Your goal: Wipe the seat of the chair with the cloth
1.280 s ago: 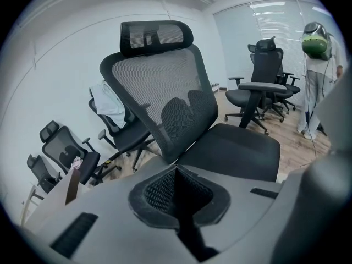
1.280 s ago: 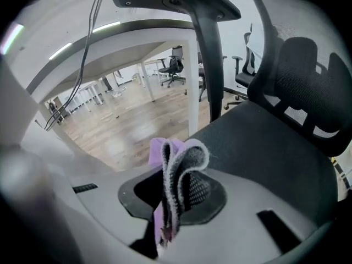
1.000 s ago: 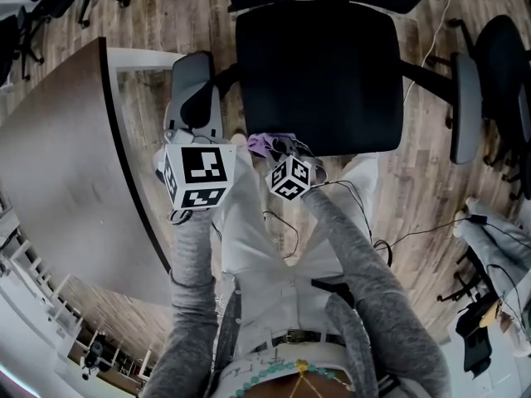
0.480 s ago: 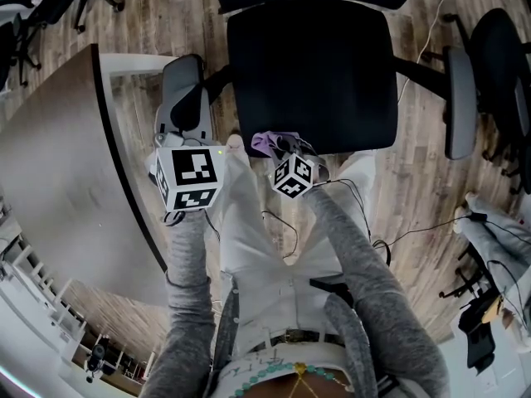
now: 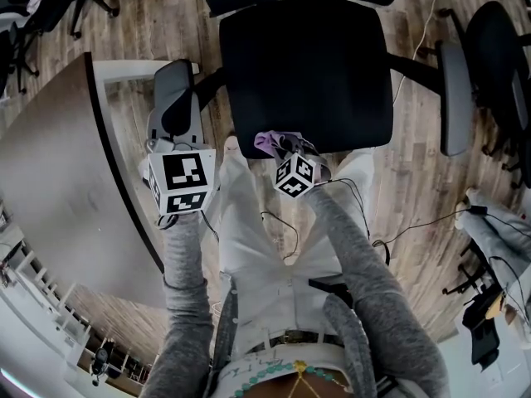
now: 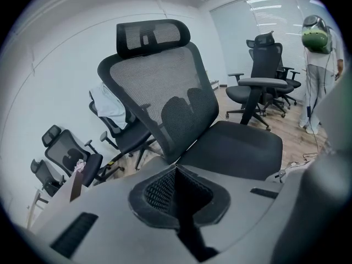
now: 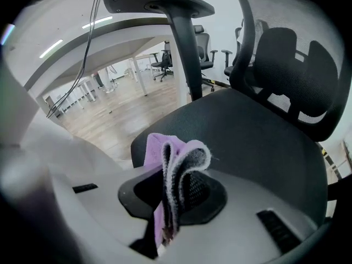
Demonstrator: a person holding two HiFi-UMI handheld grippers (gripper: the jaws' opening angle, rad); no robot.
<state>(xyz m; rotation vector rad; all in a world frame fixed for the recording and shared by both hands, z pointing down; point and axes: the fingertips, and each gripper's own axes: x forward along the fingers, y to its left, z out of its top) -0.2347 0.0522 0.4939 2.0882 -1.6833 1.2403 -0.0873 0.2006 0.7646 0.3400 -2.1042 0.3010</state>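
Left of the office chair's seat [image 5: 307, 73], by its grey armrest [image 5: 172, 106], we hold the left gripper [image 6: 176, 199] with its fingers pressed together, empty. At the seat's front edge, our right gripper [image 7: 168, 202] has its fingers pinching the purple cloth [image 7: 179, 161], whose folded end sticks out past the fingertips over the seat; we cannot tell whether it touches the seat.
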